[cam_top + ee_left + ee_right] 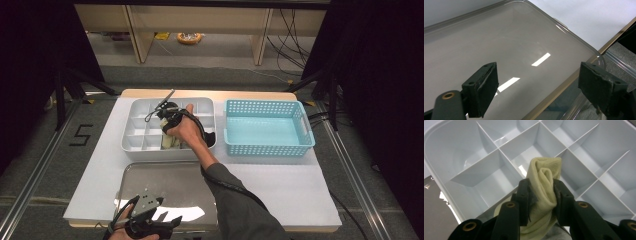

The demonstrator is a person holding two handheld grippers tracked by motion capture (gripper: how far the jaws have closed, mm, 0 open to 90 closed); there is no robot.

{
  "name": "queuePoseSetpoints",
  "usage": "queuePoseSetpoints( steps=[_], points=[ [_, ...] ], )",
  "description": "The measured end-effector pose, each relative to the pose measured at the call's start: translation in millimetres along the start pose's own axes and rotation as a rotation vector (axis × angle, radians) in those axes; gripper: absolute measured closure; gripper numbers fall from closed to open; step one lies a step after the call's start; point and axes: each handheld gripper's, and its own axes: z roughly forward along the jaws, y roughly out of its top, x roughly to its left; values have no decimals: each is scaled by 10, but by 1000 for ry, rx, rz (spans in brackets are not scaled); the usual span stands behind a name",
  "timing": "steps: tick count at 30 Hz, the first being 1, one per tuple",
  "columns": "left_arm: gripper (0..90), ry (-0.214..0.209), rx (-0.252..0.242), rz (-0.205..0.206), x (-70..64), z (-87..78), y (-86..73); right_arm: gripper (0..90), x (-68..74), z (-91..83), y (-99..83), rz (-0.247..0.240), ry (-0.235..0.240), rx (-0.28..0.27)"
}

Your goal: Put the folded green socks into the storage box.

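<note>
Right gripper jaws clamped on rolled cream cloth, frame centre, over white divided organizer. Left gripper jaws wide apart, holding nothing, above metal tray, bottom left of high view. Blue basket right of organizer.

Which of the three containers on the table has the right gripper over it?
The white divided organiser; the right gripper holds a cream cloth over it, not the blue basket or metal tray.
</note>
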Motion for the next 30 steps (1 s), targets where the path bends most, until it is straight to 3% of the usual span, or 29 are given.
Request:
queuePoseSetpoints(
  steps=[3, 4, 12, 17, 19, 23, 30],
  points=[
    [161, -6, -16, -19, -19, 25, -12, 691, 33, 58, -29, -13, -4, 9],
    [161, -7, 2, 3, -6, 12, -8, 684, 46, 78, -42, -15, -2, 9],
    [161, 5, 2, 6, -15, 21, -11, 648, 133, 117, -175, -46, 33, 48],
    [161, -6, 0, 0, -9, 15, -8, 537, 81, 38, -183, 7, 51, 11],
    [161, -8, 2, 5, -1, 13, -6, 564, 66, -21, -159, 15, 60, -20],
    [161, -7, 1, 3, -4, 18, -8, 727, 67, -78, -126, -21, 67, -36],
    [163, -8, -5, -8, -24, 36, -15, 826, 78, 150, -195, -22, 55, 58]
  ],
)
